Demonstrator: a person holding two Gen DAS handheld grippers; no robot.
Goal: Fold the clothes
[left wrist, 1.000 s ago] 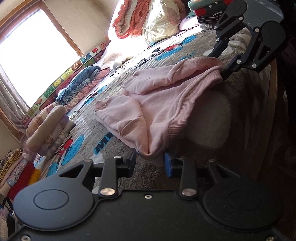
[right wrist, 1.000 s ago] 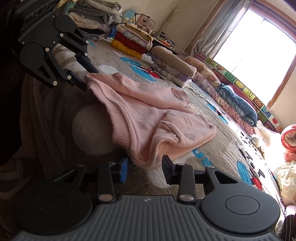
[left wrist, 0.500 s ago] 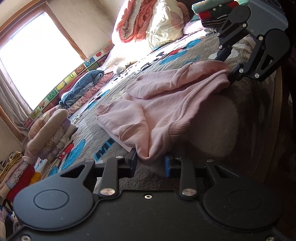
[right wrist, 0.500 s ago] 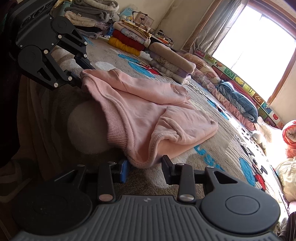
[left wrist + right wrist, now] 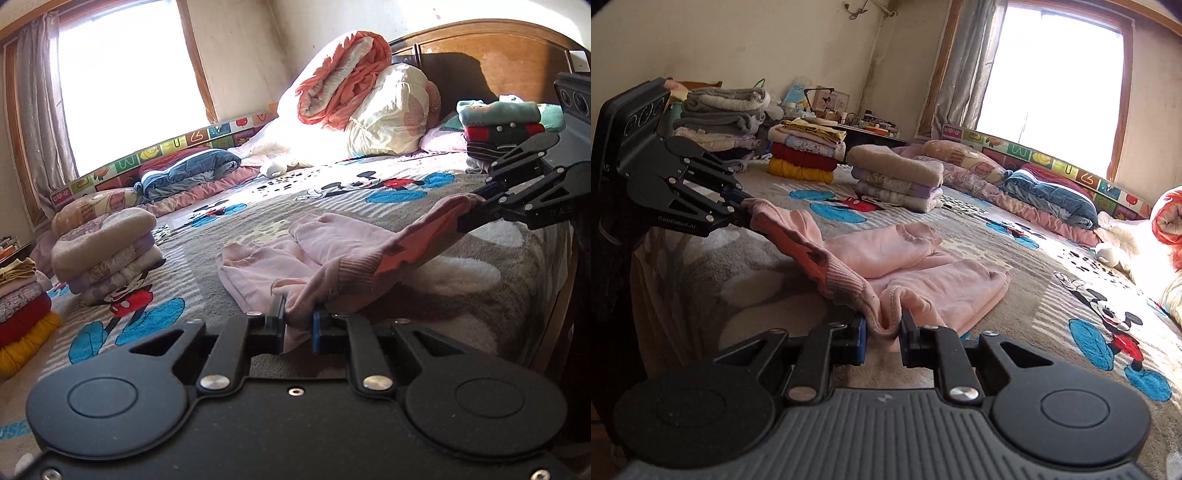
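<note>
Clamping the pink garment (image 5: pixel 343 254), each hand-held gripper (image 5: pixel 298 322) (image 5: pixel 882 330) hides the hem corner it pinches.

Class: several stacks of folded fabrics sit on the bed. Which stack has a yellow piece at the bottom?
The stack by the far bed edge: red above yellow at its base. The nearer beige-topped stack ends in pale lilac and white.

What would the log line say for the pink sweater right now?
left hand-held gripper: just closed, clamps hem corner | right hand-held gripper: same, other corner | pink sweater: hem raised, rest on bed
</note>
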